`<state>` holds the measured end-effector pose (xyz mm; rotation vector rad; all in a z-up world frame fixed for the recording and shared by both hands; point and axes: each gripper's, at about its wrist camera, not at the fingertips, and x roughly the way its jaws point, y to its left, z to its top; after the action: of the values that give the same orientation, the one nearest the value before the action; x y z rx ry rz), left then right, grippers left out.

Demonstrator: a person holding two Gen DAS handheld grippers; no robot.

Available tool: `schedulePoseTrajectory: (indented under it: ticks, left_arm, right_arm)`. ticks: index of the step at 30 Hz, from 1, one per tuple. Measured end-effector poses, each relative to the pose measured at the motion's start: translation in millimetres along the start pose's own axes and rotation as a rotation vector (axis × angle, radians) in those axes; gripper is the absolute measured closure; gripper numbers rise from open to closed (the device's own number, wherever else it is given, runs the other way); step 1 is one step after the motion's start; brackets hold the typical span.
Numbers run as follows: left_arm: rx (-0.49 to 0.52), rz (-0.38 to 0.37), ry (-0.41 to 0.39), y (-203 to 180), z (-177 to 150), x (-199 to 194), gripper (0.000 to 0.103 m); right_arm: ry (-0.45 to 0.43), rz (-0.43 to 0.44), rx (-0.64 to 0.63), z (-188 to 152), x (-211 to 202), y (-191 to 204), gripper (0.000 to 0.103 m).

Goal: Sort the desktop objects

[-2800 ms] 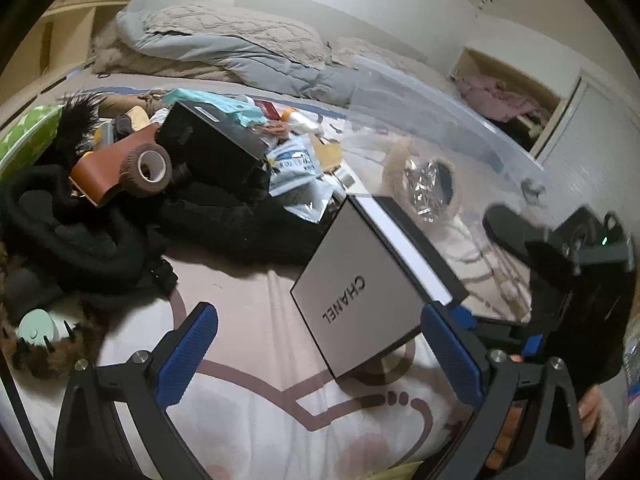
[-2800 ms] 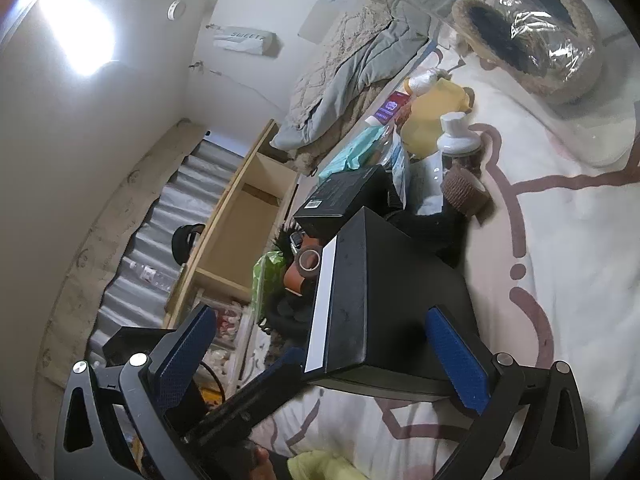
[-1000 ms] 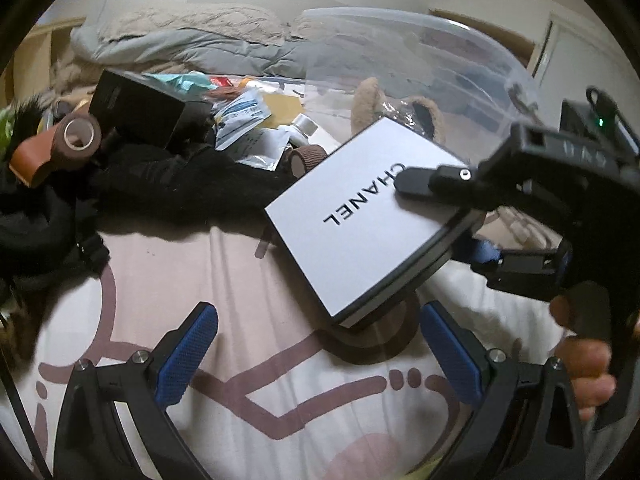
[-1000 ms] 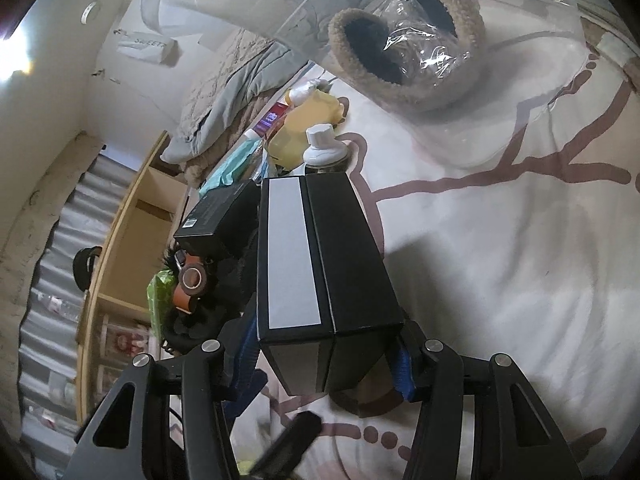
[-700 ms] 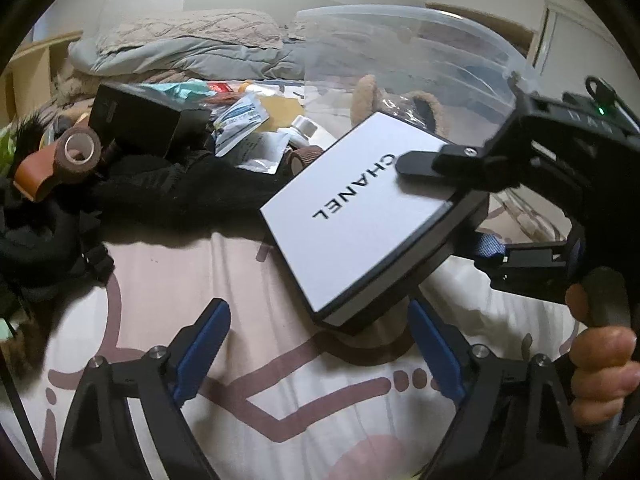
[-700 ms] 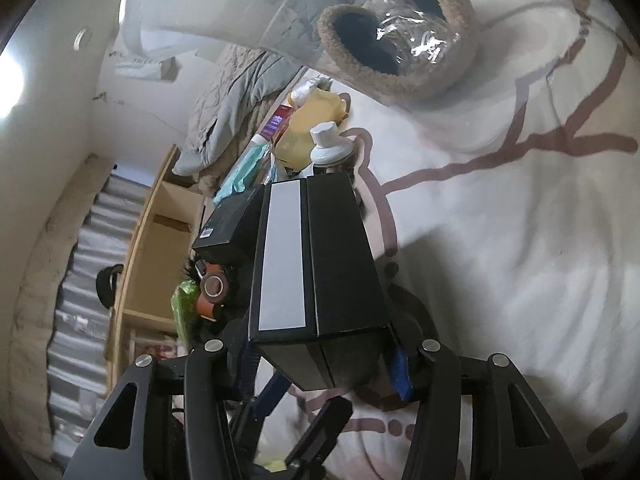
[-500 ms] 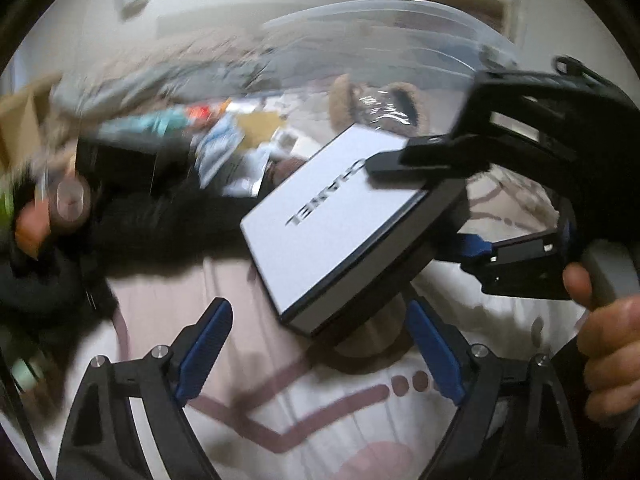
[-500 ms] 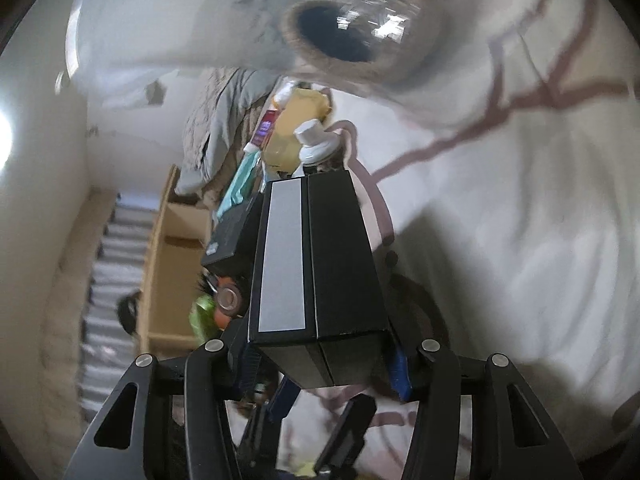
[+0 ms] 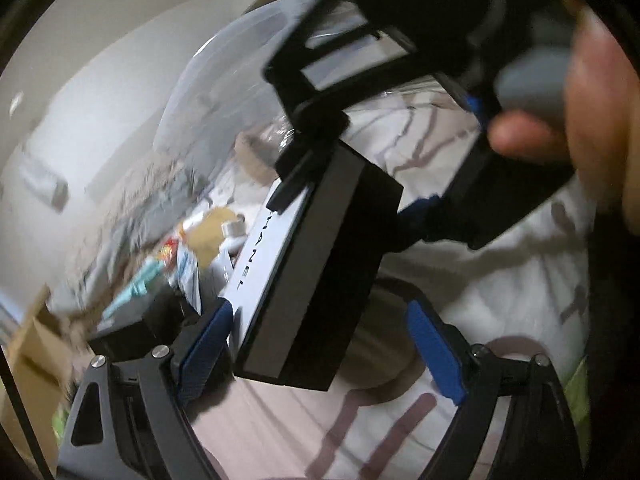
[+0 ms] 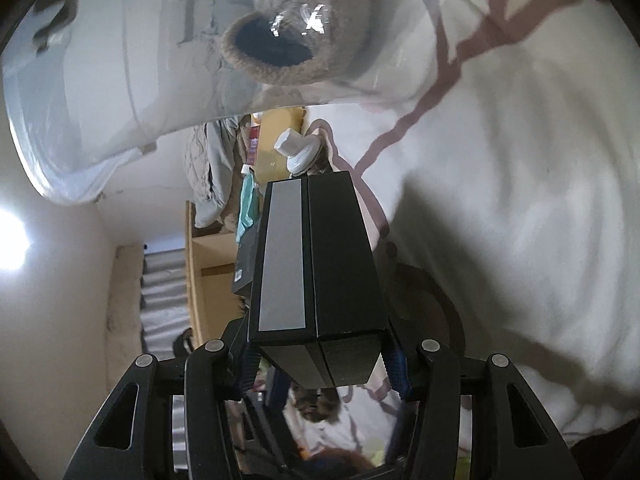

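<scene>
A flat black box [image 10: 316, 260] with a white lettered lid is held edge-up above the bed. My right gripper [image 10: 320, 360] is shut on its near end, a pad on each broad face. In the left wrist view the same box [image 9: 320, 280] hangs from the right gripper [image 9: 356, 196], which a hand [image 9: 580, 120] grips. The box's lower end reaches down between the blue pads of my left gripper [image 9: 320, 350]. That gripper is open, its right pad well clear of the box. The picture is blurred.
A clear plastic bin [image 10: 100, 80] holding furry slippers [image 10: 280, 40] in a plastic wrap lies just beyond the box. A yellow pouch [image 10: 280, 140], a white-capped bottle [image 10: 300, 152], another black box [image 10: 246, 264] and a wooden shelf [image 10: 204, 256] lie further off. Underneath is a white sheet [image 10: 500, 200].
The box has rolled from lying flat to standing on edge, still in the right gripper. The left gripper has rolled and closed in, so the box's end sits between its slightly narrowed jaws.
</scene>
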<state>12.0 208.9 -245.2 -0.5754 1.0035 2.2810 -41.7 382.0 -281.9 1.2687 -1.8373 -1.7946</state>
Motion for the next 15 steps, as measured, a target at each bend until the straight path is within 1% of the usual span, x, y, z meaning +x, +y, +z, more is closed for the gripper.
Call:
schedulePoseTrajectory:
  ticks: [1,3,6,9,10,11,12,14,15]
  left_arm:
    - [0.010,-0.001,-0.005,1,-3,1,0.014]
    - [0.056,0.025,-0.020,1,-9,5,0.014]
    - [0.122,0.023,-0.043,0,-15,5,0.014]
    - [0.163,0.031,-0.056,0,-18,6,0.014]
    - [0.173,0.042,-0.060,1,-20,7,0.017]
    - [0.175,0.051,-0.060,2,-20,8,0.024]
    - [0.174,0.061,-0.058,4,-19,11,0.028]
    - [0.155,0.069,-0.049,12,-17,18,0.039]
    - [0.145,0.062,-0.045,15,-17,20,0.039]
  right_arm:
    - [0.003,0.003,0.009,0,-1,-2,0.051]
    - [0.025,0.022,0.059,0,-1,-9,0.051]
    - [0.046,0.031,0.098,0,0,-16,0.051]
    - [0.070,0.043,0.140,-1,1,-22,0.051]
    - [0.078,0.047,0.151,-1,5,-22,0.051]
    - [0.082,0.047,0.155,-1,6,-23,0.051]
    - [0.083,0.046,0.156,-1,5,-24,0.051]
    - [0.081,0.041,0.151,-1,6,-23,0.051]
    - [0.079,0.039,0.148,0,6,-23,0.051]
